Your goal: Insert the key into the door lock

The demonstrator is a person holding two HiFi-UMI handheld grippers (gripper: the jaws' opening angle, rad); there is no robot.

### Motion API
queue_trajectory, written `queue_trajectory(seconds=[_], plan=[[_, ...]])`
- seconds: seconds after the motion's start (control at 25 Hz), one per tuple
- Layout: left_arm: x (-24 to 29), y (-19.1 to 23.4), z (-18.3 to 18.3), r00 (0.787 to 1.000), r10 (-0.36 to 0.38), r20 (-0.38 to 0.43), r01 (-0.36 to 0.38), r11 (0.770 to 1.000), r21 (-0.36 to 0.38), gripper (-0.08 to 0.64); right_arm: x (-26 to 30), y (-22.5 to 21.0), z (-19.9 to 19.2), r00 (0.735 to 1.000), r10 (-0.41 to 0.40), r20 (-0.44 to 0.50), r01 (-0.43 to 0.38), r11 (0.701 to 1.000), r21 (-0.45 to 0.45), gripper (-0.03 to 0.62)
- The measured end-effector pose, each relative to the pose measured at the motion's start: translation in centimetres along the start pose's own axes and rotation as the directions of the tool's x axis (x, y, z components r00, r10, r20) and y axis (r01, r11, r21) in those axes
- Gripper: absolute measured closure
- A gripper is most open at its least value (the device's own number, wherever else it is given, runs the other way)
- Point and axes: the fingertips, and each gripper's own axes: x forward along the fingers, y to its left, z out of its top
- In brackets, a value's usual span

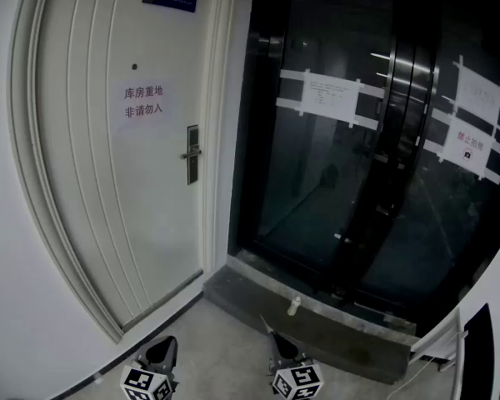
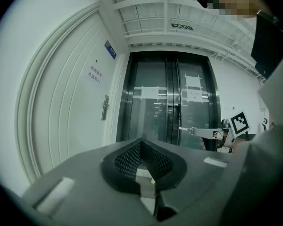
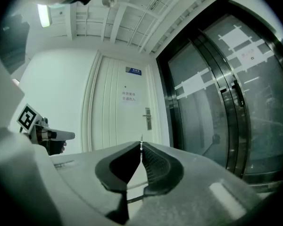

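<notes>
Right tongs (image 3: 141,146) are clamped on the key (image 3: 141,139). It is thin, light and probably stiff, and only its tip protrudes. Hold it by the head, because it could pivot. Left tongs (image 2: 142,142) are closed on nothing. The door lock (image 1: 192,154) is left of centre in the head view, well apart from the key.

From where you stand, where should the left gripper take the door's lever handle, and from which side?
Take the lever handle on its horizontal bar, near the free end pointing away from the dark lock plate. Bring the left gripper straight at the white door face, jaws above and below, since the bar lies level. It's small in view, so this is tentative.
</notes>
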Motion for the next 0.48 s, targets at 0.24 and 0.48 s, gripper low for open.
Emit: queue_trajectory(seconds=[0.24,0.48], plan=[[0.8,-0.7,0.1,1.0,-0.003,-0.003,0.003,1.0,0.005,0.557,-0.3,-0.6,0.6,1.0,0.005,0.015,-0.005,1.0,0.007,0.581],[1.6,-1.8,0.0,1.0,-0.002,-0.001,0.002,1.0,0.004,0.557,-0.5,-2.0,0.5,1.0,0.007,0.013,-0.007,1.0,0.015,0.581]])
